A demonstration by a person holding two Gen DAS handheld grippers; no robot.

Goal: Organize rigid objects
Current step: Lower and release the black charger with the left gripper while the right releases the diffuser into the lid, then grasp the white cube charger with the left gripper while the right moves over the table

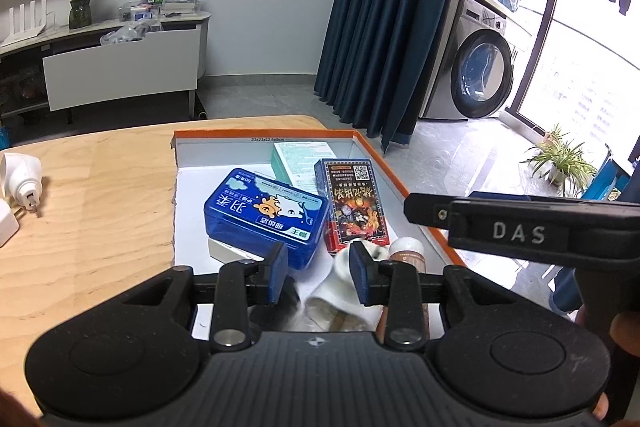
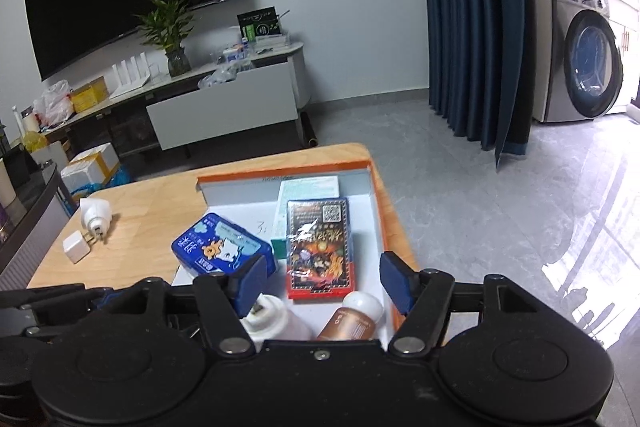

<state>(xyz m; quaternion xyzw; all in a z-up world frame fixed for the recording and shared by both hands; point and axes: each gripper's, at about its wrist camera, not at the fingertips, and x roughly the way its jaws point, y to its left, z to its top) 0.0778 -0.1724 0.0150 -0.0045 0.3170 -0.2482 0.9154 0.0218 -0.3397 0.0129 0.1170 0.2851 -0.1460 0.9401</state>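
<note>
An orange-rimmed tray [image 2: 372, 187] sits on the wooden counter [image 1: 88, 187], and everything here is placed against it. Inside the tray, a blue plastic case [image 1: 264, 215] lies at its left side, resting partly on a flat white box [image 1: 224, 251]. Just right of the case lies a red and black card pack [image 2: 318, 247], overlapping a pale green carton [image 2: 308, 187] at the tray's far wall. At the tray's near end lie a brown bottle with a white cap [image 2: 354, 317] and a white plug-like piece [image 2: 272, 319], side by side.

The left tool [image 1: 319, 273] hovers over the tray's near end, fingers moderately apart and gripping nothing. The right tool [image 2: 324, 285] hangs above the same end, spread wide, also unloaded.

Left of the tray, well apart on the counter, lie 2 white chargers: a round one [image 2: 94, 219] and a square one [image 2: 76, 246].
</note>
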